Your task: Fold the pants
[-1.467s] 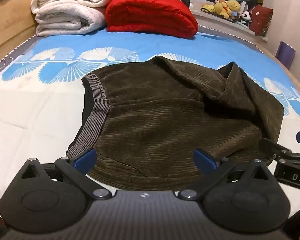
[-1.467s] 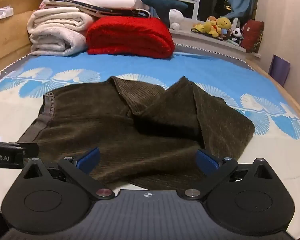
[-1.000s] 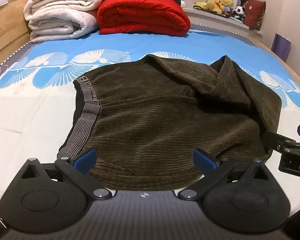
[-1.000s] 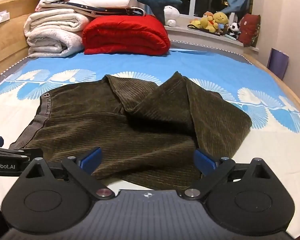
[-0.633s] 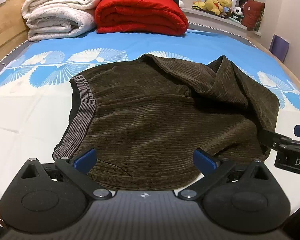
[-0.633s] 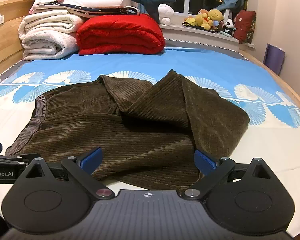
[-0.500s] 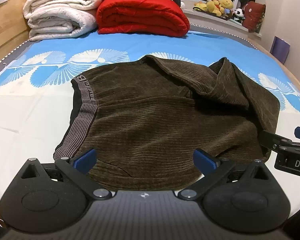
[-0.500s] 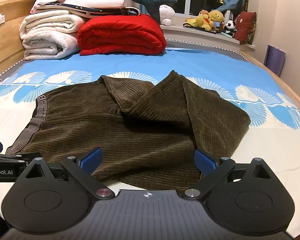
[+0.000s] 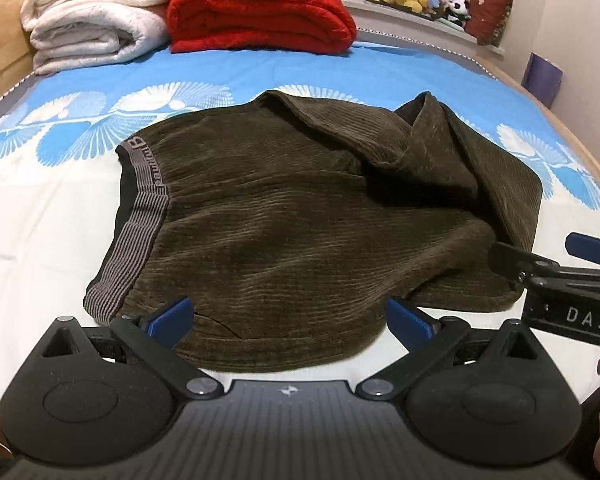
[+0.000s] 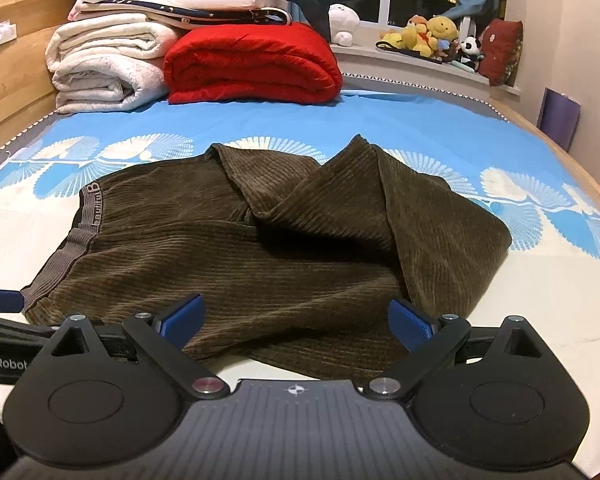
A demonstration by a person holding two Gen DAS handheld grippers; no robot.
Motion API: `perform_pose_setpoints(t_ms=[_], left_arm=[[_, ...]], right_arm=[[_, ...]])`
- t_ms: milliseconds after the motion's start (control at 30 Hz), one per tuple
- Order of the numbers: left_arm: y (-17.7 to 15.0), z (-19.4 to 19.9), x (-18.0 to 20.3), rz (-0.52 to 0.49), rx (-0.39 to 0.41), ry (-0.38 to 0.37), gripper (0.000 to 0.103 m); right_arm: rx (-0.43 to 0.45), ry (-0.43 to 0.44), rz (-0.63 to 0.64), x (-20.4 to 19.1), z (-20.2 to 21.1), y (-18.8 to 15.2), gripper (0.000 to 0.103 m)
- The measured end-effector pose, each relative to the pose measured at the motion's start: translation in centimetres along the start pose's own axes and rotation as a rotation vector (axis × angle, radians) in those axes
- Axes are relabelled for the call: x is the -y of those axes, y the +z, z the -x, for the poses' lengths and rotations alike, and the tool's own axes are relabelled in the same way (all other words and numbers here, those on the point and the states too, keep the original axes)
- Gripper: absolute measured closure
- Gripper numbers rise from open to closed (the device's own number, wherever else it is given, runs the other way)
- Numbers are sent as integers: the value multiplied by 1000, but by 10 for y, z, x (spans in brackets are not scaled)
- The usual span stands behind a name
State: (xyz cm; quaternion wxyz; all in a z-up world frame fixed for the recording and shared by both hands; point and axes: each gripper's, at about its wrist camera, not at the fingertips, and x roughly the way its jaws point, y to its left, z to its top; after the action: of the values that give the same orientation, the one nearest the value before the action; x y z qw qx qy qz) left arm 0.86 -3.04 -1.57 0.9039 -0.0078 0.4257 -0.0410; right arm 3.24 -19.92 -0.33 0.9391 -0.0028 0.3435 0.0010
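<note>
Brown corduroy pants [image 9: 300, 220] lie on the bed, folded over, with the grey waistband [image 9: 140, 216] at the left and loose leg folds [image 9: 440, 152] bunched at the right. They also show in the right wrist view [image 10: 280, 248]. My left gripper [image 9: 288, 316] is open and empty, just above the pants' near edge. My right gripper [image 10: 296, 316] is open and empty over the near edge too. It also shows at the right of the left wrist view [image 9: 548, 276].
The bed [image 9: 40, 220] has a blue and white sheet. A red folded quilt [image 9: 256, 16] and white blankets [image 9: 92, 28] are stacked at the far end. Plush toys [image 10: 436, 36] line the window sill. Wooden bed frame [image 10: 8, 80] runs along the left.
Both grippers have shifted slightly over the near edge of the pants. The jaws stayed open and the pants lie as before.
</note>
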Motion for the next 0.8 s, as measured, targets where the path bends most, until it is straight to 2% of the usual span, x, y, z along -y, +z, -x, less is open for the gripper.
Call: perform_pose_setpoints(t_ms=[800], left_arm=[[2, -1, 2, -10, 0, -37, 0]], right_arm=[[-6, -9, -5, 1, -1, 1, 5]])
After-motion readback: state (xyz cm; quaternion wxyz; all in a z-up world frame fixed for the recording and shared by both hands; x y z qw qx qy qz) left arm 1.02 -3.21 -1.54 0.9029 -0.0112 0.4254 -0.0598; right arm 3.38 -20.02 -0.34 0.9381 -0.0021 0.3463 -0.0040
